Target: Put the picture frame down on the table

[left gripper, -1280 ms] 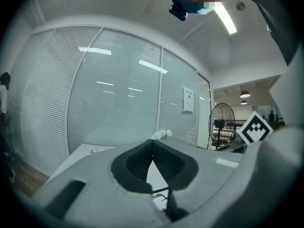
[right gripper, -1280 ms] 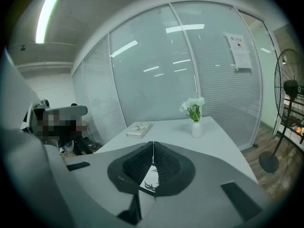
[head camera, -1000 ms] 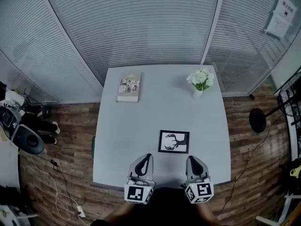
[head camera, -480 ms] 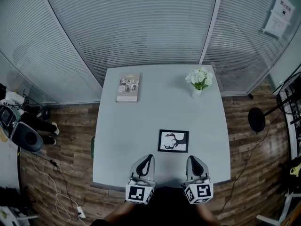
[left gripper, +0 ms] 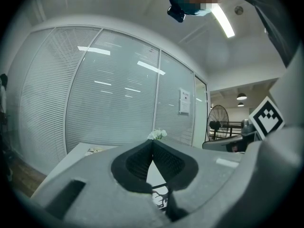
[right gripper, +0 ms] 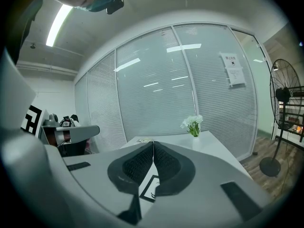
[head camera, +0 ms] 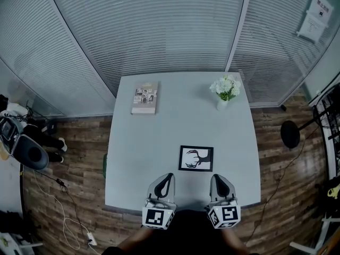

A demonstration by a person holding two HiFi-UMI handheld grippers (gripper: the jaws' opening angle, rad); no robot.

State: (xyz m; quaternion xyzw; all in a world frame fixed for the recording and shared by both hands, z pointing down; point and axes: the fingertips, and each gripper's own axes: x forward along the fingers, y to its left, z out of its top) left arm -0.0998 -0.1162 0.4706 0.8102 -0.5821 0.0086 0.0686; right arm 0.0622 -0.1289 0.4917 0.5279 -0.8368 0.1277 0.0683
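Far left, a book (head camera: 145,98) lies clear of your work. Your left tool (head camera: 169,176) has its jaws pressed together on nothing, at the worktop's (head camera: 159,137) near edge. The picture frame (head camera: 196,159) already lies flat just beyond, so I judge the placing done: hold both tools off it. Your right tool (head camera: 214,177) is likewise closed and empty. Far right, a vase (head camera: 223,105) holds white flowers (head camera: 226,86).

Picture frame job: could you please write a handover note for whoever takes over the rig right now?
Left tool: jaws together, empty, near the table's front edge.
Right tool: likewise shut and empty.
The black rectangular picture frame with a deer print lies flat on the pale grey table, just ahead of the right tool, touching neither.
Done: frame is down.
Left: seemingly nothing.
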